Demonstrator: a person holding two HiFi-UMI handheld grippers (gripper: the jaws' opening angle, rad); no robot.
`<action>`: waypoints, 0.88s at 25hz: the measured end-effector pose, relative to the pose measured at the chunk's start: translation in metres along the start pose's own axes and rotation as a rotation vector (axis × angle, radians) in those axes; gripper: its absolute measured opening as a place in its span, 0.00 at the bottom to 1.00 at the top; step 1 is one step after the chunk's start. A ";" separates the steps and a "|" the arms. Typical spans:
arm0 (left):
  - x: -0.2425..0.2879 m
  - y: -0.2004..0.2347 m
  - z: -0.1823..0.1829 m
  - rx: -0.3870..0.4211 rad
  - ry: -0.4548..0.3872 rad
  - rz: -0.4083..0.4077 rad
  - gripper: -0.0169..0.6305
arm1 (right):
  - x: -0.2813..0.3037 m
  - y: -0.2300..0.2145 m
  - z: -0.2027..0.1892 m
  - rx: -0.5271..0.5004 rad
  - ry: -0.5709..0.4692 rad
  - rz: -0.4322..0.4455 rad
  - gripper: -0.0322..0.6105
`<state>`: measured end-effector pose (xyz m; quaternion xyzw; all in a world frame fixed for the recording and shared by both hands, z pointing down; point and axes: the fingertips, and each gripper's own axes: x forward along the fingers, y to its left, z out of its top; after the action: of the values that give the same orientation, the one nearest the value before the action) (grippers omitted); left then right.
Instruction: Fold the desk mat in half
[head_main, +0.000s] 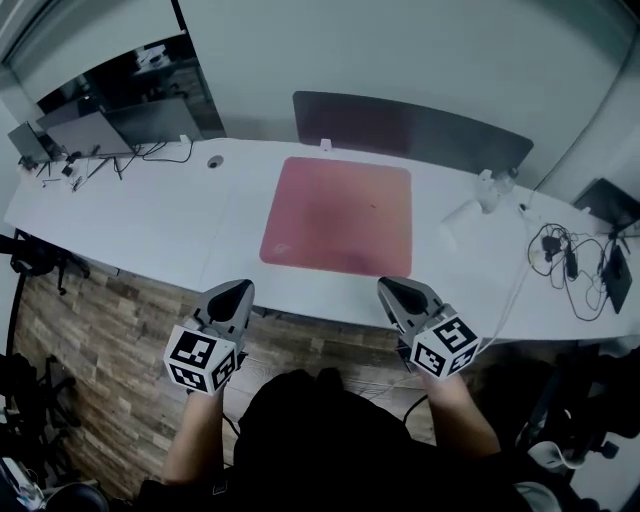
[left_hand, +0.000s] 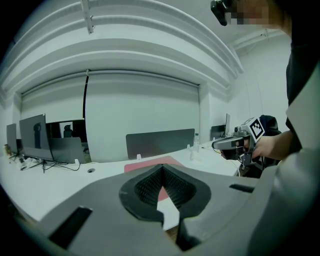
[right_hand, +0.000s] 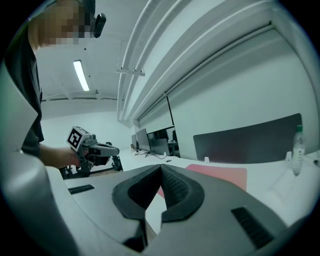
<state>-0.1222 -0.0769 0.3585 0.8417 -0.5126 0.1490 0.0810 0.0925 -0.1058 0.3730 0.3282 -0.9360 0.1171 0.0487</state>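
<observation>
A red desk mat (head_main: 338, 214) lies flat and unfolded on the white desk (head_main: 150, 215), with its near edge close to the desk's front edge. Both grippers hover in front of the desk, short of the mat and apart from it. My left gripper (head_main: 237, 291) is off the mat's near left corner and is shut with nothing in it. My right gripper (head_main: 393, 287) is off the near right corner, likewise shut and empty. The left gripper view shows the mat (left_hand: 150, 163) past the closed jaw tips (left_hand: 161, 167), and the right gripper view shows the mat (right_hand: 225, 173) beyond its tips (right_hand: 161, 166).
A dark divider panel (head_main: 410, 125) stands along the desk's far edge. Monitors and a laptop (head_main: 95, 130) sit at the far left. A clear bottle (head_main: 490, 188) and white paper (head_main: 458, 214) lie right of the mat, with cables (head_main: 560, 255) further right. Wooden floor (head_main: 110, 340) lies below.
</observation>
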 end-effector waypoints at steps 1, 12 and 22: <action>0.005 0.001 0.001 0.003 -0.003 -0.011 0.03 | -0.001 -0.003 0.000 0.001 0.000 -0.015 0.05; 0.055 0.039 0.012 0.021 -0.024 -0.130 0.03 | 0.021 -0.022 0.012 0.002 0.023 -0.166 0.05; 0.080 0.077 -0.005 0.045 -0.012 -0.253 0.03 | 0.077 -0.012 0.006 -0.040 0.098 -0.281 0.05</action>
<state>-0.1572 -0.1783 0.3887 0.9021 -0.3994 0.1437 0.0772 0.0402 -0.1623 0.3828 0.4489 -0.8795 0.1063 0.1167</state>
